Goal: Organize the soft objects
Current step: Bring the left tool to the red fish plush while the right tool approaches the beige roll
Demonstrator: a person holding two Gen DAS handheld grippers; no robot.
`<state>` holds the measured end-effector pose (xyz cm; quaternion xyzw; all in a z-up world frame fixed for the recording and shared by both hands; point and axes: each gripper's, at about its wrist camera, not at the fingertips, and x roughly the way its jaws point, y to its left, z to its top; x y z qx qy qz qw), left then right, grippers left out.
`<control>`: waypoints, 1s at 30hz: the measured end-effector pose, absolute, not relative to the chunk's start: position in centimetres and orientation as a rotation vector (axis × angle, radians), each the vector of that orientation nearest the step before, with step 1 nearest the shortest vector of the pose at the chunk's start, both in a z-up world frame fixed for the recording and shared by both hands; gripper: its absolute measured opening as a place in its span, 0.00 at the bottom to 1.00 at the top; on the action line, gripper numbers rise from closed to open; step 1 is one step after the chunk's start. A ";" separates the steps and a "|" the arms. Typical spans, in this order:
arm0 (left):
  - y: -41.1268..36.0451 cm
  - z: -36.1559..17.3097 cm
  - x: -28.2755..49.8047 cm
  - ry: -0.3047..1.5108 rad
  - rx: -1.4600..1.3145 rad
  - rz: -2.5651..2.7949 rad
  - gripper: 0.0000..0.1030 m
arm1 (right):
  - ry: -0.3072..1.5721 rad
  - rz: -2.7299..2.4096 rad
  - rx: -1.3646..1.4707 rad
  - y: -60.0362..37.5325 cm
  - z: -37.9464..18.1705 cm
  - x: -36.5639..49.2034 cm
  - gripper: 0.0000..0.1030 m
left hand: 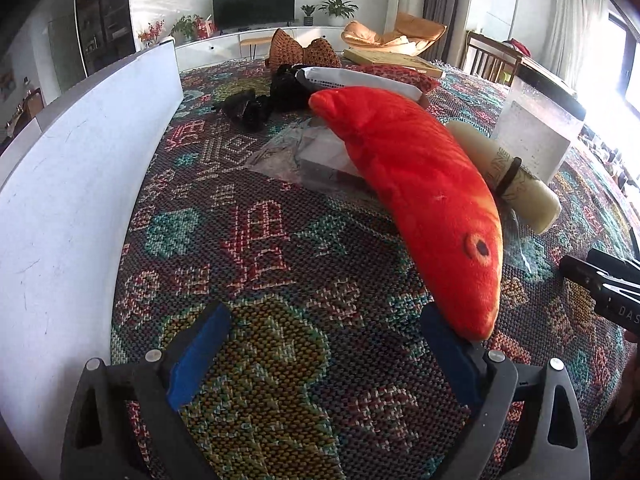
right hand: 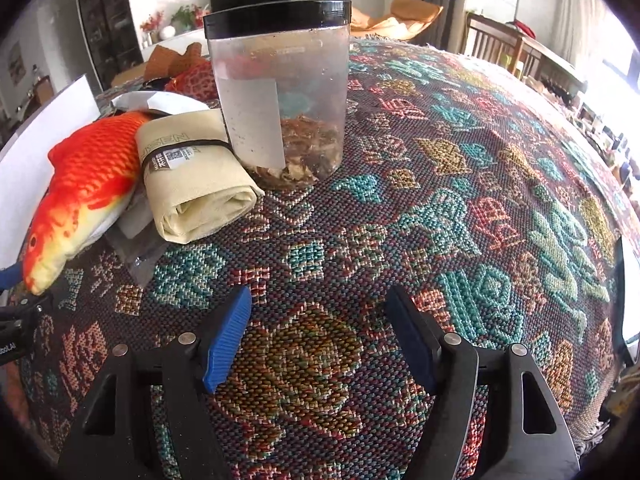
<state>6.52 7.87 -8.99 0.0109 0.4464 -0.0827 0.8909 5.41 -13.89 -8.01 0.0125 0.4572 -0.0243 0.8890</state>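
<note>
Right wrist: lidded clear jar holds brown scraps.

The cream rolled cloth carried faint letters ending "SEN" above a banded tag with a QR code. The right claw body showed "DAS".

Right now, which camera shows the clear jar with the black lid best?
The right wrist view: the clear jar stands whole and upright at centre, black lid, white label and brown contents visible. The left wrist view catches only its lower body at the right, washed out by window glare, behind the rolled cream cloth.
</note>
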 end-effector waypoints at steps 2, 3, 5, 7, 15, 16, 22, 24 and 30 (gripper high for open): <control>7.5 -9.2 6.6 0.932 0.044 -0.174 0.99 | 0.948 -0.056 0.020 -13.9 -8.1 5.5 0.74; 7.3 -9.2 6.8 0.936 0.056 -0.174 1.00 | 0.948 -0.057 0.024 -14.0 -8.1 5.6 0.75; 7.2 -9.3 6.8 0.937 0.060 -0.169 1.00 | 0.948 -0.057 0.035 -13.7 -8.1 5.6 0.77; 7.2 -9.2 6.8 0.935 0.057 -0.171 1.00 | 0.945 -0.060 0.041 -13.8 -8.0 5.5 0.77; 7.2 -9.3 6.8 0.934 0.057 -0.171 1.00 | 0.856 -0.076 0.115 -15.4 -6.4 4.8 0.77; 7.2 -9.3 6.8 0.934 0.058 -0.171 1.00 | 0.844 -0.069 0.116 -15.3 -6.2 4.7 0.77; 7.2 -9.3 6.7 0.934 0.057 -0.171 1.00 | 0.755 -0.016 0.071 -13.9 -4.8 3.8 0.77; 7.2 -9.3 6.7 0.934 0.057 -0.171 1.00 | 0.749 -0.005 0.044 -13.2 -4.7 3.7 0.77; 7.3 -9.3 6.7 0.934 0.057 -0.171 1.00 | 0.729 0.035 -0.020 -11.8 -4.5 3.5 0.77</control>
